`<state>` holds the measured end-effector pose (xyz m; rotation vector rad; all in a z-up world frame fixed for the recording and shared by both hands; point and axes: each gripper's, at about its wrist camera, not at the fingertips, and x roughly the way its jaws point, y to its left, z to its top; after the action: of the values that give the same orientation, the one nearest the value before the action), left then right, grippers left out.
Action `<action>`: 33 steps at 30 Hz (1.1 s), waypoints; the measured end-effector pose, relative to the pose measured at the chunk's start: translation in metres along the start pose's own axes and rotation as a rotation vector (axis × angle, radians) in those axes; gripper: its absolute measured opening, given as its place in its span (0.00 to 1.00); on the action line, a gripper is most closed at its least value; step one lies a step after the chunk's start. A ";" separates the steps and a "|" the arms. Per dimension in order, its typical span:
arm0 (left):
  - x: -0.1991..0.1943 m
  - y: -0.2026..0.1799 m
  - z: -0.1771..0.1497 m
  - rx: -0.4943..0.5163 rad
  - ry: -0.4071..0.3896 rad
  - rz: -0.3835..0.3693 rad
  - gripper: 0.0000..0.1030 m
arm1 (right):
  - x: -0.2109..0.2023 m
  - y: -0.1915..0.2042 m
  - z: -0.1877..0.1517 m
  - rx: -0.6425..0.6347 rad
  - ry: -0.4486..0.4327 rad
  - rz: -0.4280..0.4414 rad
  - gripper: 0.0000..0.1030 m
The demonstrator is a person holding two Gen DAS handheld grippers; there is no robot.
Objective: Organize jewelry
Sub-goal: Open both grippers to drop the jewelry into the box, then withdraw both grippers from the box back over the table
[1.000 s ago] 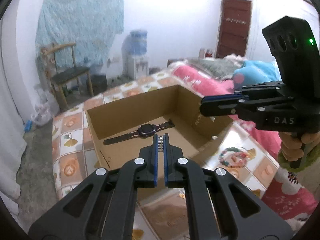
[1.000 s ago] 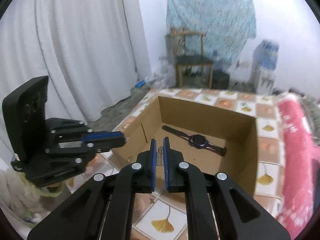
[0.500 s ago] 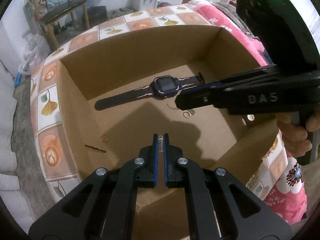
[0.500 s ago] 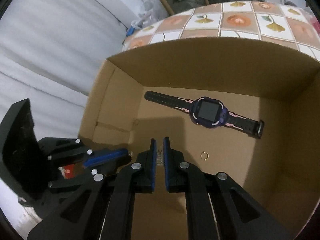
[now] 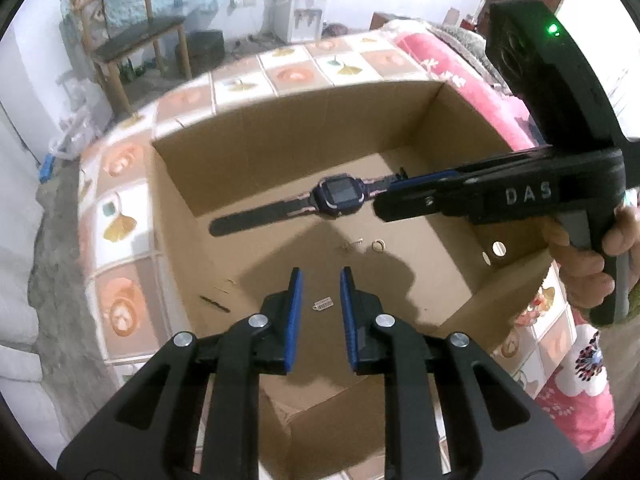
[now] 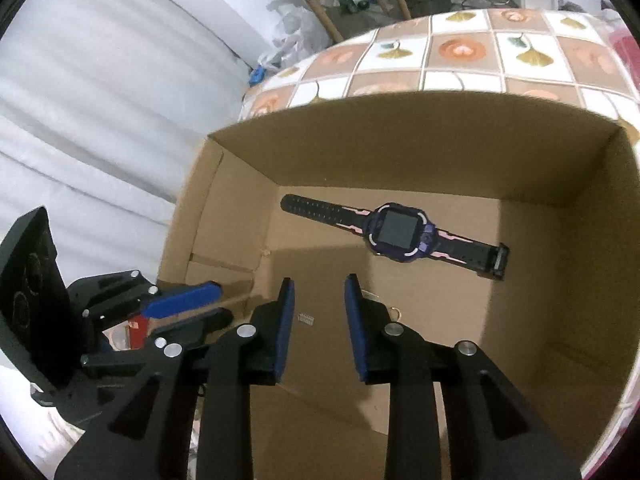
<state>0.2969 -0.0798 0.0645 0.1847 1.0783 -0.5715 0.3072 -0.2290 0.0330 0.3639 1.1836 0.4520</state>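
An open cardboard box (image 5: 304, 128) (image 6: 400, 128) stands on the tiled cloth. On its floor lie a dark purple watch (image 5: 338, 196) (image 6: 400, 232), a small gold ring (image 5: 378, 245) (image 6: 395, 311), and a tiny silver spring-like piece (image 5: 324, 303) (image 6: 306, 319). My left gripper (image 5: 319, 276) is open and empty above the box, with the silver piece on the floor between its fingers. My right gripper (image 6: 318, 284) is open and empty, with a silver piece below it. The right gripper also shows in the left wrist view (image 5: 384, 204), over the watch's strap end.
A beaded bracelet (image 5: 538, 306) lies on the cloth outside the box's right wall. A wooden chair (image 5: 132, 40), a water dispenser (image 5: 300, 4) and a dark bin (image 5: 206, 50) stand beyond the table. White curtains (image 6: 100, 120) hang at the left.
Both grippers were shut on a tiny silver piece; both have opened and the pieces now lie on the box floor. The views tilted up slightly since half a second ago.
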 end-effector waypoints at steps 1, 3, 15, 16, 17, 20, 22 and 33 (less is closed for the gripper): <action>-0.008 -0.002 -0.002 0.008 -0.026 0.014 0.22 | -0.007 0.000 -0.002 0.003 -0.017 0.004 0.25; -0.026 -0.005 -0.010 0.021 -0.084 0.033 0.31 | -0.023 0.001 -0.007 -0.002 -0.070 0.015 0.25; -0.113 -0.010 -0.122 -0.026 -0.374 0.125 0.64 | -0.132 0.033 -0.153 -0.151 -0.367 0.049 0.46; -0.112 -0.010 -0.129 -0.037 -0.378 0.133 0.64 | -0.131 0.034 -0.161 -0.155 -0.373 0.043 0.46; -0.110 -0.011 -0.140 -0.054 -0.380 0.141 0.64 | -0.128 0.035 -0.174 -0.158 -0.384 0.023 0.46; -0.098 -0.014 -0.167 -0.100 -0.372 0.137 0.64 | -0.111 0.036 -0.200 -0.148 -0.372 -0.033 0.46; -0.088 -0.018 -0.182 -0.113 -0.372 0.141 0.64 | -0.091 0.037 -0.211 -0.141 -0.336 -0.054 0.46; -0.033 -0.042 -0.216 -0.035 -0.296 0.106 0.51 | -0.012 0.053 -0.233 -0.149 -0.245 -0.192 0.46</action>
<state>0.0950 -0.0142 -0.0036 0.1209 0.7858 -0.4677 0.0768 -0.1812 -0.0095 0.1687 0.9294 0.3158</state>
